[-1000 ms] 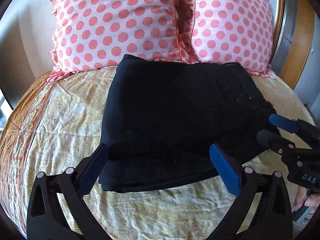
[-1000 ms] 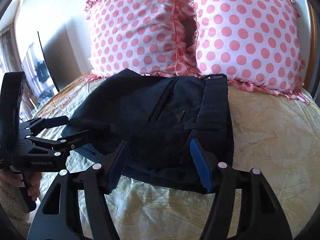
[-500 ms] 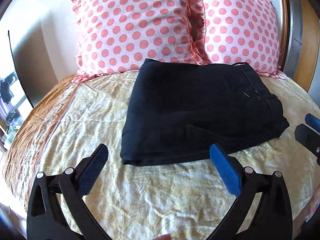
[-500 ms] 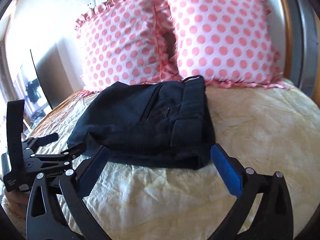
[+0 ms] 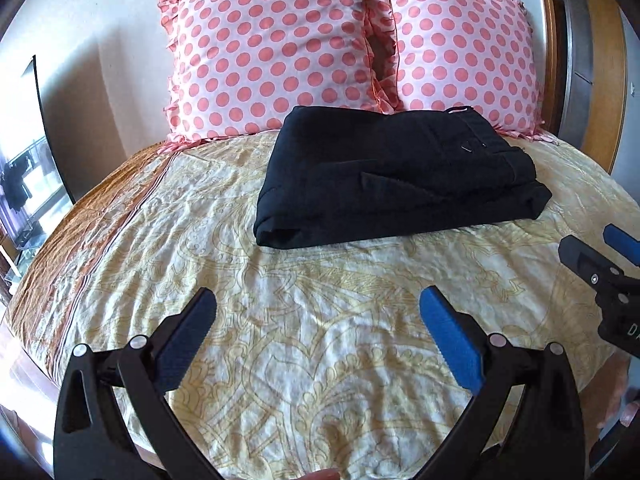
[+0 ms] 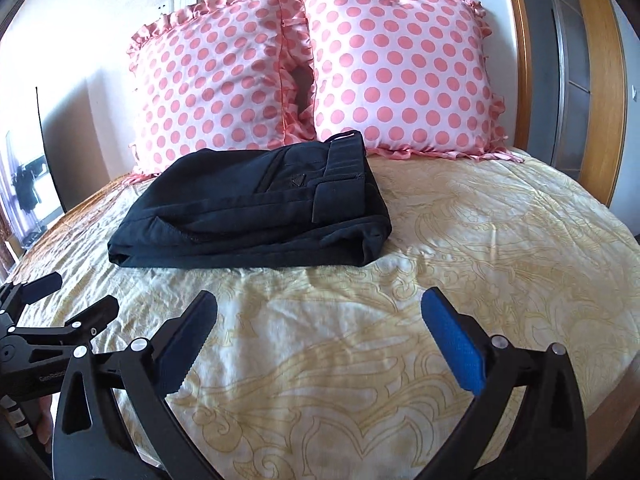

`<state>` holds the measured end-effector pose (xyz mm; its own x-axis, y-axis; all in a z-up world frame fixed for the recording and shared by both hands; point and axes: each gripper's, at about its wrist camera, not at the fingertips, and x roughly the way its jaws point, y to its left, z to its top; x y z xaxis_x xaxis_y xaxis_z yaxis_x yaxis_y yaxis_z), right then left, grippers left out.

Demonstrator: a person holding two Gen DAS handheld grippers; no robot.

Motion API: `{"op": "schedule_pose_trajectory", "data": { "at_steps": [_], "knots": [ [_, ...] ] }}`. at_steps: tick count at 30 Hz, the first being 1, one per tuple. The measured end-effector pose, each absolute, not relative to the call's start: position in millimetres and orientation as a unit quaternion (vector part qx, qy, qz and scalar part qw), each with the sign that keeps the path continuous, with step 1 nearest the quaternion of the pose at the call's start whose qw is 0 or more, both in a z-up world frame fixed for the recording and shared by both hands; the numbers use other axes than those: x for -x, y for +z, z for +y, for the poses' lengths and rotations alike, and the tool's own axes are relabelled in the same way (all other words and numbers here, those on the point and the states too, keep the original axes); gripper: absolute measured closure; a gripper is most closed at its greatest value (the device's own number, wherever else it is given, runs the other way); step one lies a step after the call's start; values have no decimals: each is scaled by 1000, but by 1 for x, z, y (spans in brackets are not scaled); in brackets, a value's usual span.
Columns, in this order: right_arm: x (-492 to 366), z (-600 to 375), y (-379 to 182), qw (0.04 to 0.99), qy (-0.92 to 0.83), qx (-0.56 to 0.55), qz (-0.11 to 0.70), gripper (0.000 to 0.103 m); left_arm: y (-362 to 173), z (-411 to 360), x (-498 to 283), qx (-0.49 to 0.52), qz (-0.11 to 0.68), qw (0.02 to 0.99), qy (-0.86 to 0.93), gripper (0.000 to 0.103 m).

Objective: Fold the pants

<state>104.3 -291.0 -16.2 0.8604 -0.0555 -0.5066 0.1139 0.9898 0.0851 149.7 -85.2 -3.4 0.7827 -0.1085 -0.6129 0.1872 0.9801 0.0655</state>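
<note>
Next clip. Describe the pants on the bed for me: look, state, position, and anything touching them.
The pants are black, of a matte woven-looking cloth, folded into a compact stack of layers. The waistband, with a pocket and a small tag, lies on top at one end. They rest flat on the yellow patterned bedspread, far edge against the polka-dot pillows. Neither tool touches them.

Bed with cream-and-gold patterned bedspread (image 6: 500,240); two pink polka-dot ruffled pillows (image 6: 392,72) against pale wall (image 6: 80,20); curved wooden headboard (image 6: 600,80) right; wall switch plate (image 6: 184,0); daylight from left.
</note>
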Motion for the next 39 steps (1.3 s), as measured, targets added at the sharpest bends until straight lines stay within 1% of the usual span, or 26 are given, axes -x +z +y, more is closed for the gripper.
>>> {"op": "schedule_pose_trajectory", "data": {
  "at_steps": [17, 28, 39],
  "knots": [
    [-99, -272, -22, 963, -49, -27, 263, 1, -13, -73, -136, -61, 338, 937, -58, 2],
    [-94, -265, -22, 966, -79, 9, 244, 1, -14, -70, -137, -57, 344, 936, -46, 2],
    [-94, -263, -24, 966, -77, 9, 248, 1, -17, -70, -142, -57, 353, 933, -48, 2]
  ]
}}
